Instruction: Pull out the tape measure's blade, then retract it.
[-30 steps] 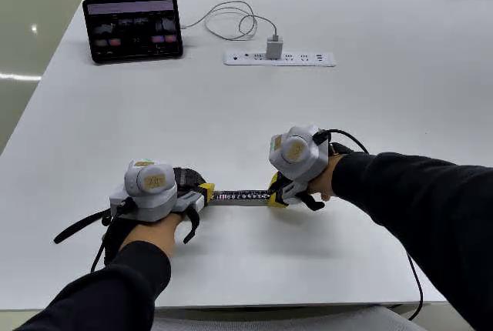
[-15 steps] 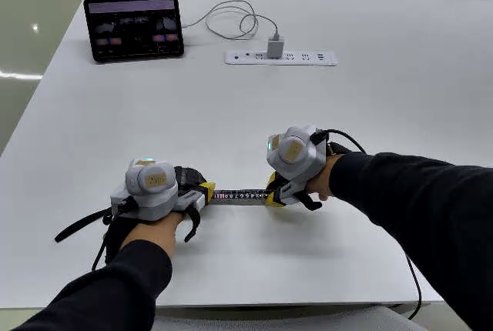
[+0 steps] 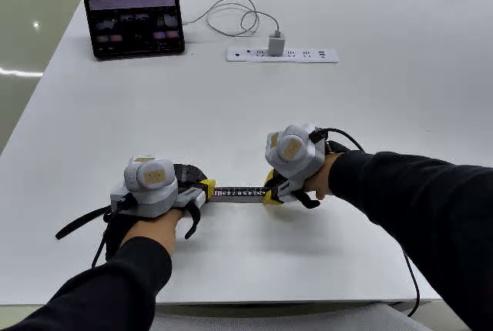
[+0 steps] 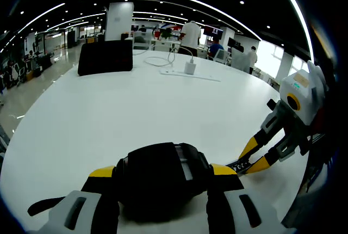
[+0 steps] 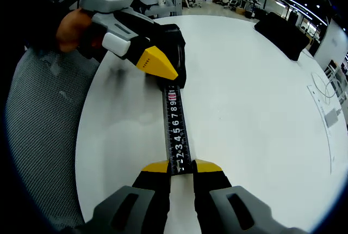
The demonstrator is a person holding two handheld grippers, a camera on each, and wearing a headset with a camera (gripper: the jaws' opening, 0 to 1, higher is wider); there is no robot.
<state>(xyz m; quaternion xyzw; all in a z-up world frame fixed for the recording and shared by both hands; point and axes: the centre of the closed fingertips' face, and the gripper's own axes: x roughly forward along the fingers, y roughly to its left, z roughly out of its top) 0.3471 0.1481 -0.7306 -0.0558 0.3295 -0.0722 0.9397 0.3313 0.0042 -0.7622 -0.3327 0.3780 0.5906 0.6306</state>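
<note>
The tape measure's black case [image 3: 189, 175] lies on the white table [image 3: 231, 115], and my left gripper [image 3: 199, 195] is shut on it; in the left gripper view the case [image 4: 160, 177] sits between the yellow fingertips [image 4: 102, 172]. A short length of blade [image 3: 239, 192] runs right from the case to my right gripper [image 3: 269, 192], which is shut on the blade's end. In the right gripper view the numbered blade [image 5: 175, 128] leads from the right gripper [image 5: 180, 167] up to the case [image 5: 173, 49] and the left gripper [image 5: 149, 62]. The right gripper [image 4: 251, 155] appears in the left gripper view.
A dark tablet [image 3: 135, 25] stands at the back left. A white power strip [image 3: 281, 55] with a charger [image 3: 275, 42] and a looped cable lies behind the work. A black strap [image 3: 81, 223] trails left of the left hand, near the table's front edge.
My right gripper has moved a little left toward the left gripper, so slightly less blade shows between them. The left gripper has held still on the case.
</note>
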